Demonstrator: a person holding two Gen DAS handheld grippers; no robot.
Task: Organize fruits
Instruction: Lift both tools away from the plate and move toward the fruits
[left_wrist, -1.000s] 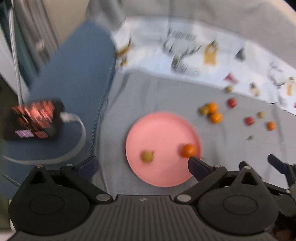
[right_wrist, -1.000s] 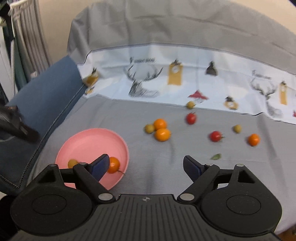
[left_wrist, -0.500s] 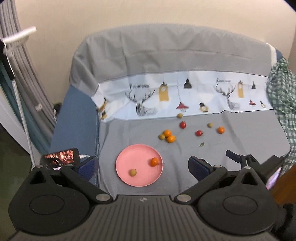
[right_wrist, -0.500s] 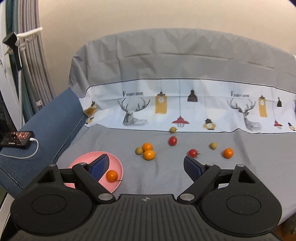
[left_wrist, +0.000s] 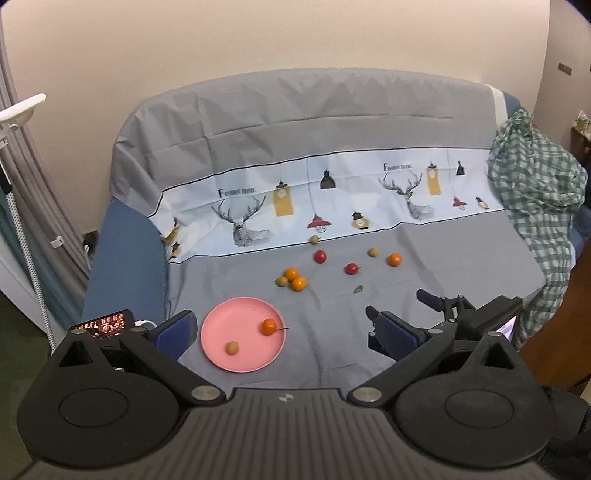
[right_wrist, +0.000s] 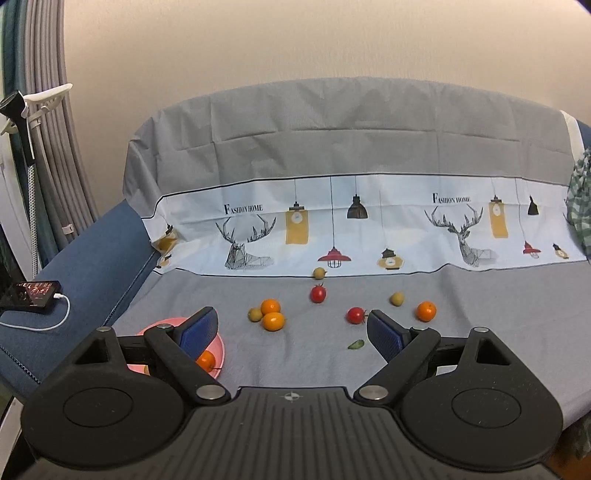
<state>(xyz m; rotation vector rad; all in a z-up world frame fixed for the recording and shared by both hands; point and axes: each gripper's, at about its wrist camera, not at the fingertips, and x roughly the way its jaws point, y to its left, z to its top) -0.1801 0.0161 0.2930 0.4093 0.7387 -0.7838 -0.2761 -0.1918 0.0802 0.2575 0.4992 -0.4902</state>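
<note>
A pink plate (left_wrist: 225, 325) lies on the grey sofa cover and holds an orange fruit (left_wrist: 269, 326) and a green fruit (left_wrist: 231, 347). Several loose fruits lie beyond it: two oranges (left_wrist: 295, 279) with a green one, two red tomatoes (left_wrist: 320, 256), another orange (left_wrist: 394, 259). My left gripper (left_wrist: 280, 326) is open and empty, held high and well back from the plate. My right gripper (right_wrist: 291, 330) is open and empty, lower, in front of the loose fruits (right_wrist: 273, 320); it also shows in the left wrist view (left_wrist: 439, 306). The plate's edge (right_wrist: 220, 347) shows behind its left finger.
A phone (right_wrist: 31, 291) on a white cable lies on the blue armrest at the left. A green checked cloth (left_wrist: 535, 184) hangs over the sofa's right end. A small green leaf (right_wrist: 356, 344) lies on the cover. A lamp stand (left_wrist: 22, 206) is at the left.
Both grippers have pulled back and up from the plate, so the whole sofa now shows. The fruits and plate have not moved.
</note>
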